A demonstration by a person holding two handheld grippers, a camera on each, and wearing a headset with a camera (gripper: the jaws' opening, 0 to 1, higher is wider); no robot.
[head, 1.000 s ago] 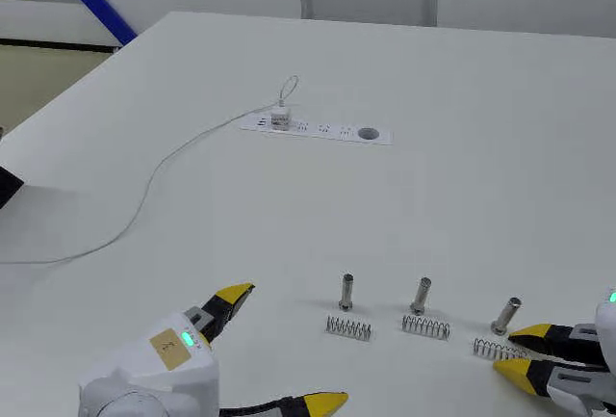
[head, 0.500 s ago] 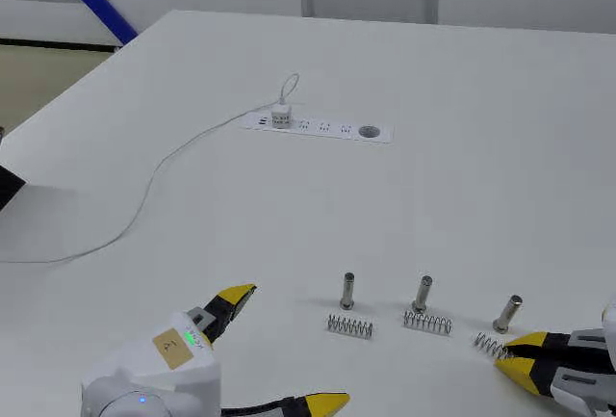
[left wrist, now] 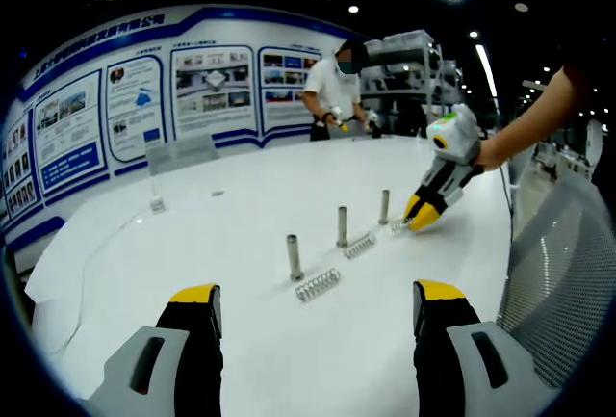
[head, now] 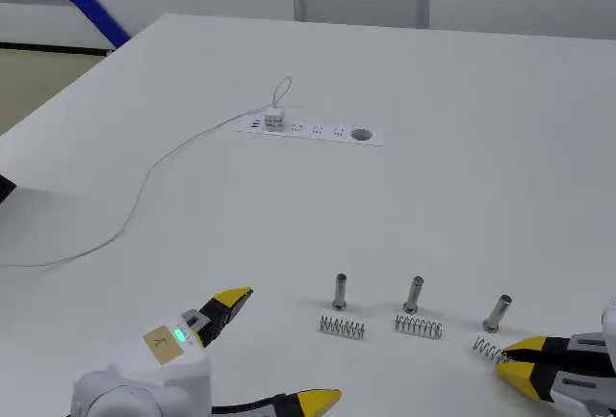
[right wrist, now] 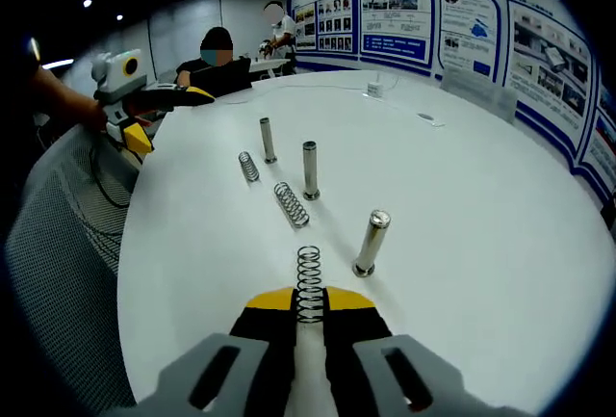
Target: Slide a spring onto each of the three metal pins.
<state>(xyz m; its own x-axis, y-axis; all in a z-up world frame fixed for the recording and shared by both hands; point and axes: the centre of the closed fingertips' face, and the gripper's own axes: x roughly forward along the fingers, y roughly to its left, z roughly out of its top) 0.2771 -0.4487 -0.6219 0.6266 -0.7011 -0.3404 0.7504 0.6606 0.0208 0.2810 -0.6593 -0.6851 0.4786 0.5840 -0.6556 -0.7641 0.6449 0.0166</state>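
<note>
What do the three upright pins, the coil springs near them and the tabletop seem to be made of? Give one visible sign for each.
The pins look like polished steel: silvery, with bright highlights. The springs seem to be thin steel wire: grey, glinting coils. The tabletop is smooth, white and faintly glossy, perhaps laminate; its core cannot be told.

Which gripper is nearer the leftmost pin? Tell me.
Left. The left gripper hangs open beside the leftmost pin; the right gripper is past the rightmost pin, pinching its spring.
</note>
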